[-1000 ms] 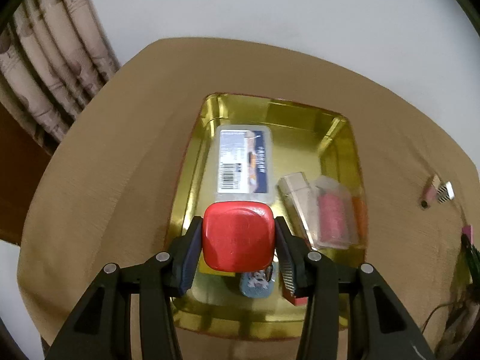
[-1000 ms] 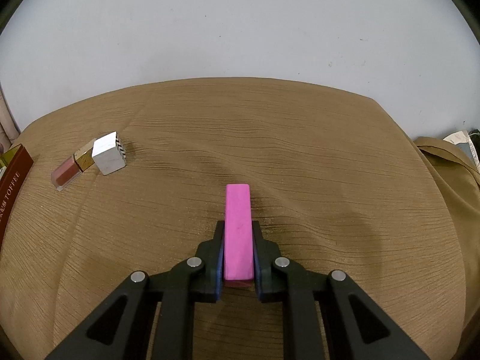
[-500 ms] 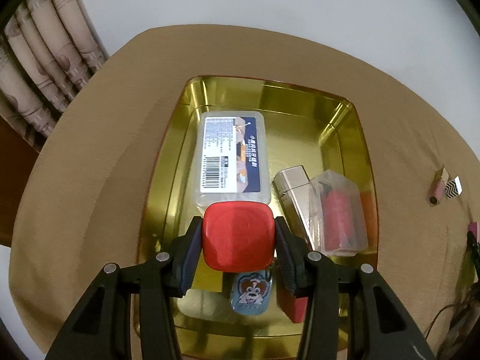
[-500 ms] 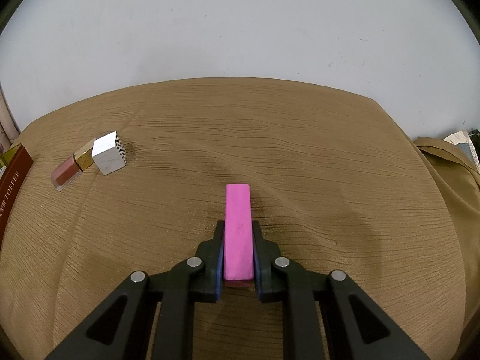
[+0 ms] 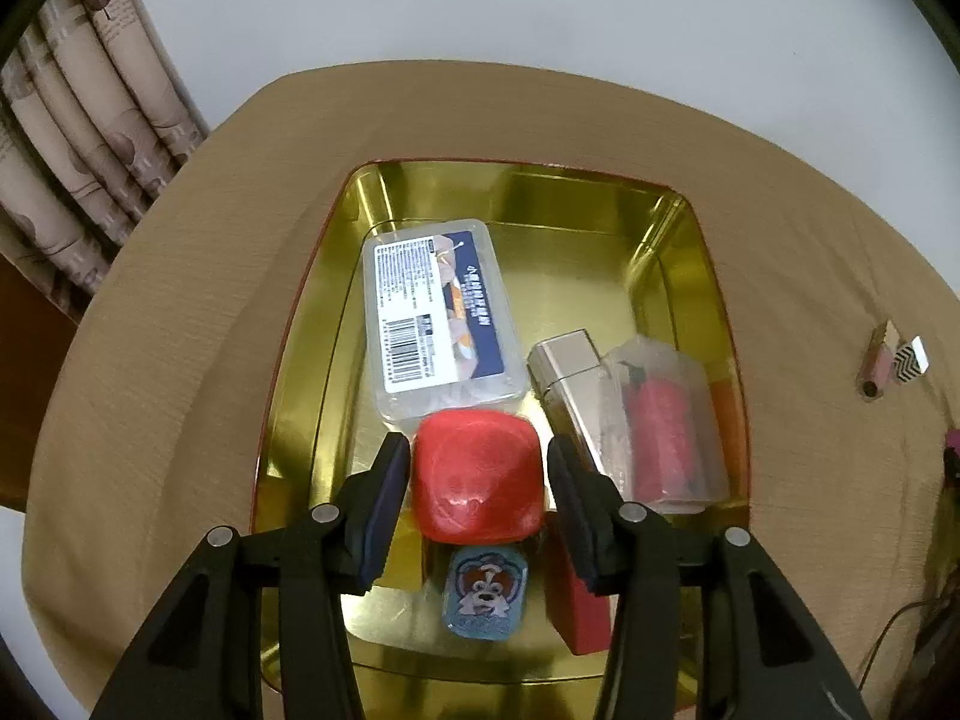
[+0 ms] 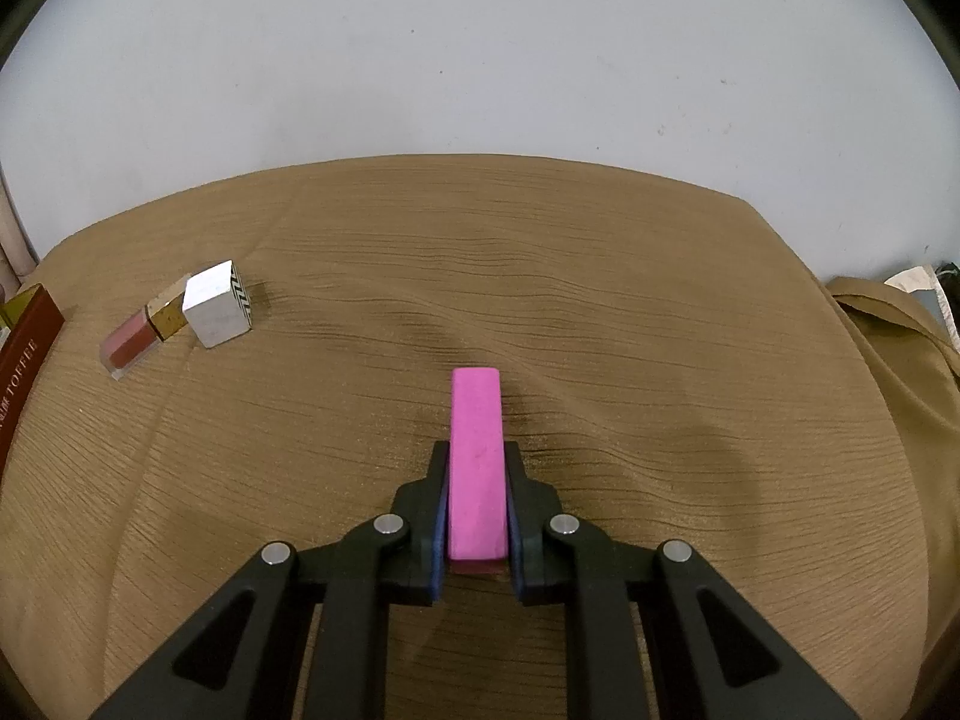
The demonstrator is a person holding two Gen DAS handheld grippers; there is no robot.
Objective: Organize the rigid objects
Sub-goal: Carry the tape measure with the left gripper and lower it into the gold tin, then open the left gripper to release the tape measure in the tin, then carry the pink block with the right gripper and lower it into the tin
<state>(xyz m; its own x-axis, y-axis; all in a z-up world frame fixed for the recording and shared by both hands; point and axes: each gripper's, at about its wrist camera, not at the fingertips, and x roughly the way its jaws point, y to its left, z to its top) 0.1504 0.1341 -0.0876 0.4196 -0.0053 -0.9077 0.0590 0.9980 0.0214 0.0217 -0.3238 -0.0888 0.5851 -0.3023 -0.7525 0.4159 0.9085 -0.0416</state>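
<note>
In the left wrist view a gold tray (image 5: pixel 312 324) lies on the brown cloth. It holds a clear labelled box (image 5: pixel 438 312), a silver case (image 5: pixel 570 372), a clear case with a red item (image 5: pixel 660 426), a blue dog tin (image 5: pixel 483 594) and a red block (image 5: pixel 576 606). My left gripper (image 5: pixel 477 480) stands open over the tray; the red rounded box (image 5: pixel 477 480) sits between its fingers with small gaps on both sides. In the right wrist view my right gripper (image 6: pixel 477 480) is shut on a pink bar (image 6: pixel 476 456), low over the cloth.
A lip gloss with a silver cap (image 6: pixel 180 318) lies on the cloth to the left of my right gripper; it also shows in the left wrist view (image 5: pixel 894 360). A brown box edge (image 6: pixel 24 354) sits at the far left. Curtains (image 5: pixel 90 138) hang beyond the table's left edge.
My left gripper moved forward over the tray and its jaws opened, letting go of the red box. The right gripper and pink bar have not moved.
</note>
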